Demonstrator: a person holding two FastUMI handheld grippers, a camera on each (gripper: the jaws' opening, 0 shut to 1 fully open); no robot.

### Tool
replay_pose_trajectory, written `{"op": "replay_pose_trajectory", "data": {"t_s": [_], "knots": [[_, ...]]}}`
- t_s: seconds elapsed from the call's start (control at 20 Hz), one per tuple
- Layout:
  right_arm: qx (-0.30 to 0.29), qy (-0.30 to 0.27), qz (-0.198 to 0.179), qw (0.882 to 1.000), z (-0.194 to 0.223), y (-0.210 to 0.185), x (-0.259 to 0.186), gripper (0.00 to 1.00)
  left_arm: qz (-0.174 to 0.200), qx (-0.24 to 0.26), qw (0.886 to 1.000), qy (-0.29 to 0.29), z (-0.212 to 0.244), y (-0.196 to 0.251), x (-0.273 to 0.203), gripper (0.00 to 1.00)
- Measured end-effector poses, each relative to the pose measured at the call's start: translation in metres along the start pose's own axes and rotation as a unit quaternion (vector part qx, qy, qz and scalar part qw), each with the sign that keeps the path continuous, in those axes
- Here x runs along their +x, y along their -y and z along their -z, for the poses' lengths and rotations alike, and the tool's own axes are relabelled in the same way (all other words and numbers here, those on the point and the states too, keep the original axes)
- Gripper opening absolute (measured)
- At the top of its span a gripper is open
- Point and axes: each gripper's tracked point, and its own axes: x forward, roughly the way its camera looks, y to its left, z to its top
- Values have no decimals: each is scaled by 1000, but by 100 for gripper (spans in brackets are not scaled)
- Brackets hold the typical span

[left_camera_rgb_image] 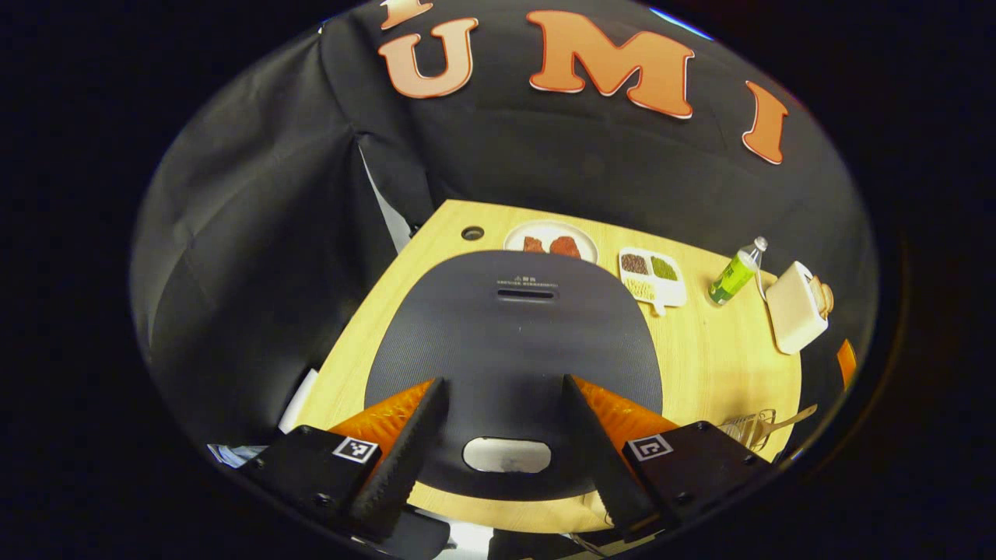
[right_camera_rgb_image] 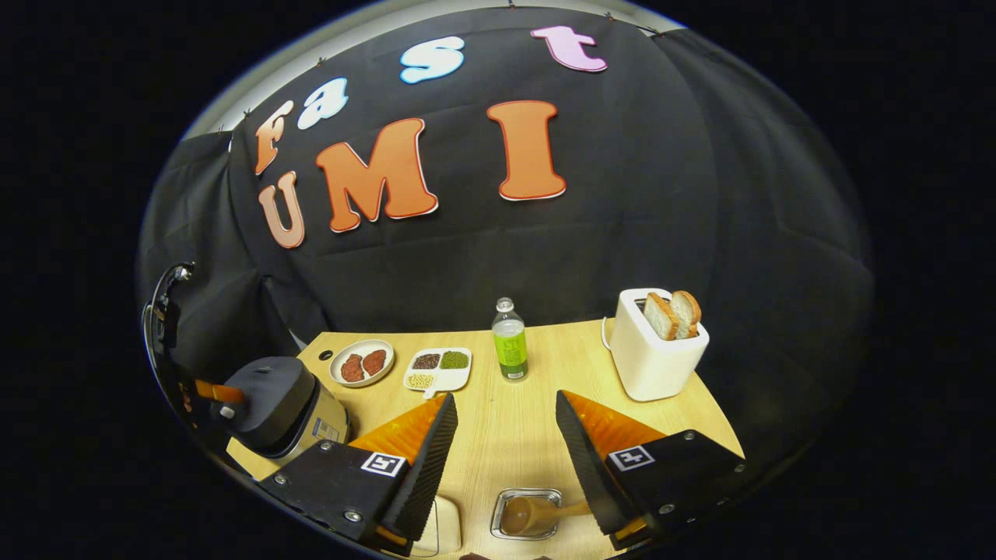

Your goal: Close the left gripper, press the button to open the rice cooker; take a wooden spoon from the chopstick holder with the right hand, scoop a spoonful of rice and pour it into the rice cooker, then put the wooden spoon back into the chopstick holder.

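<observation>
Lid writing: small print on the rice cooker (left_camera_rgb_image: pixel 513 342) lid, too small to read.
Left gripper (left_camera_rgb_image: pixel 504 435): fingers wide apart, holding nothing, above the lid; button (left_camera_rgb_image: pixel 506 455) between the tips.
Right gripper (right_camera_rgb_image: pixel 506 435): spread wide, empty.
Chopstick holder (right_camera_rgb_image: pixel 527 513): below the right tips, wooden spoon (right_camera_rgb_image: pixel 537 512) inside, handle partly hidden.
Divided dish (right_camera_rgb_image: pixel 438 369): three grain heaps.

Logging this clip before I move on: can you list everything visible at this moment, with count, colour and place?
rice cooker: one, dark lid shut, table's left end
lid button: one, silvery, lid's near edge
plate: one, white, two reddish-brown pieces, behind cooker
divided dish: one, white, three kinds of grains, beside plate
bottle: one, green, mid-table at the back
toaster: one, white, two bread slices, right
chopstick holder: one, clear, near edge
wooden spoon: one, in holder
table: one, light wood
left gripper: open, above the lid
right gripper: open, above holder
</observation>
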Motion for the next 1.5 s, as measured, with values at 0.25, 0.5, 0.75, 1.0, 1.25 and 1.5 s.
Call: {"op": "replay_pose_trajectory", "data": {"t_s": [0.25,0.5,0.75,1.0,1.25,1.5], "knots": [[-21,-1,-19,1000,-4,-17,4,80,6,19,999,-37,-2,7,5,98],[-31,10,-32,999,-12,-27,5,80,3,-5,999,-43,-2,8,11,96],[-44,18,-44,998,-15,-35,1,80,-1,0,1000,7,-7,8,13,98],[-58,52,-48,996,-40,-40,-10,80,-8,13,998,63,-9,7,4,97],[-74,103,-54,990,-74,-50,-23,80,-14,38,981,191,-55,21,-49,97],[-98,173,-51,979,-118,-60,-43,80,3,57,955,292,-92,34,-111,96]]}}
